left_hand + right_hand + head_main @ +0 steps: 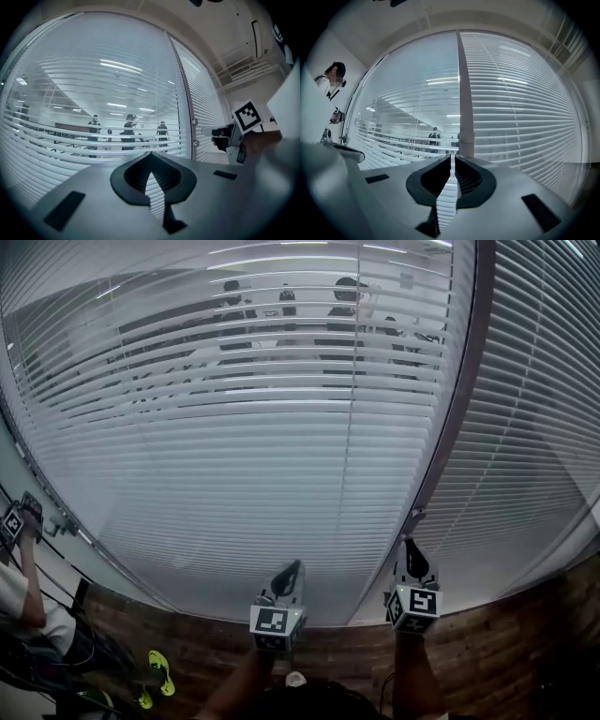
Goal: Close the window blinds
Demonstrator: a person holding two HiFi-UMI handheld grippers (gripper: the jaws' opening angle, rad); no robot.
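Head view: held left tongs [288, 575] and right tongs [415, 563] clenched, empty, near the blinds [234, 484]. Risked bending thin slats [187, 352] if jabbed between them.

Your left gripper [288, 575] and right gripper [415, 562] sit low in the picture, side by side and apart, both pointing at the window. The right gripper is near the foot of the frame [452, 418] that splits the window in two. On the left blind [234, 484] the upper slats are tilted open, and you can see people [345, 298] through them; lower down the slats look flat and closed. The right blind [534, 427] is closed all over. A wood floor [497, 643] runs below. At the far left a person [33, 601] stands, and yellow shoes [157, 675] show nearby.
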